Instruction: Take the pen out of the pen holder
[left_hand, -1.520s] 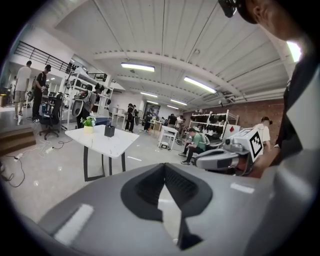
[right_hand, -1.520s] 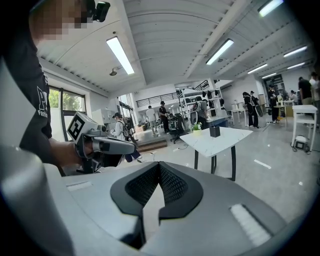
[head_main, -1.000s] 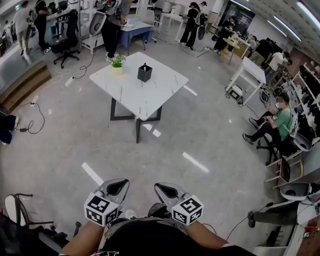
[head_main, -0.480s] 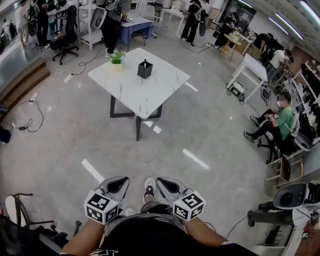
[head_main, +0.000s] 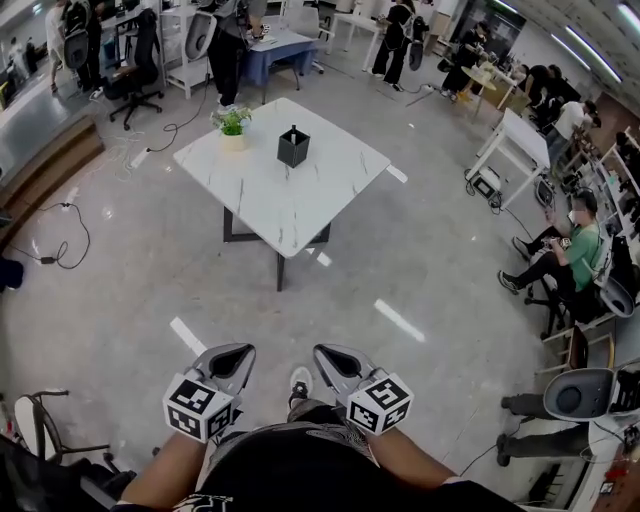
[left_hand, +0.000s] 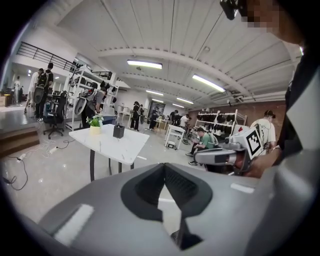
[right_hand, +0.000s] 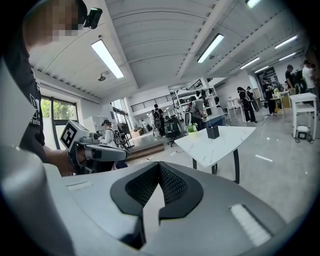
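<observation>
The black square pen holder (head_main: 292, 147) stands on a white marble-look table (head_main: 300, 205) several steps ahead; a thin dark tip pokes above its rim. It also shows small in the left gripper view as the pen holder (left_hand: 118, 131) and in the right gripper view as the pen holder (right_hand: 213, 132). My left gripper (head_main: 228, 358) and right gripper (head_main: 333, 358) hang low, close to my body, far from the table. Both are shut and hold nothing, as the left gripper (left_hand: 164, 169) and right gripper (right_hand: 159, 169) show close up.
A small potted plant (head_main: 232, 123) stands on the table left of the holder. A cable (head_main: 62, 235) trails on the floor at left, and a chair (head_main: 35, 425) stands at lower left. Seated people (head_main: 560, 255) and desks (head_main: 520, 140) line the right side.
The table has drawn slightly nearer and lower in the head view as I walk forward. Both grippers stay shut and low by my body.
</observation>
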